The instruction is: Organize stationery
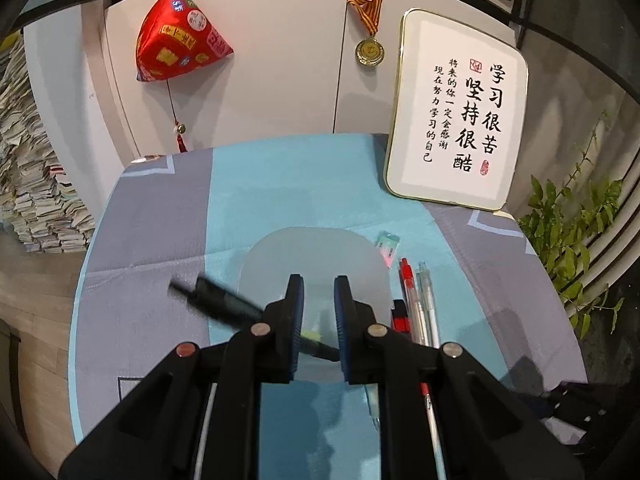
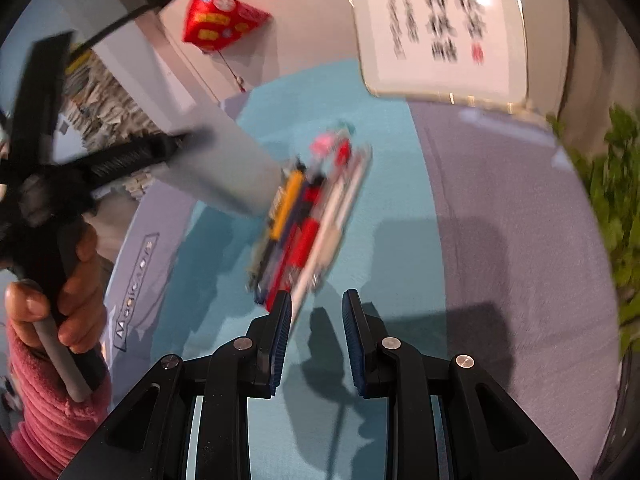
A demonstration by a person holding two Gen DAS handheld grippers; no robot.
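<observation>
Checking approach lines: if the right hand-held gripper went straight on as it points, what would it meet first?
Probably the bundle of pens, lying on the teal cloth just beyond the open right hand-held gripper, slightly left of its midline. The view is blurred, so depth is uncertain.

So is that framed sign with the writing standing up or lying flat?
Standing up: the framed sign rests its lower edge on the table, its face rising upright before the wall.
</observation>
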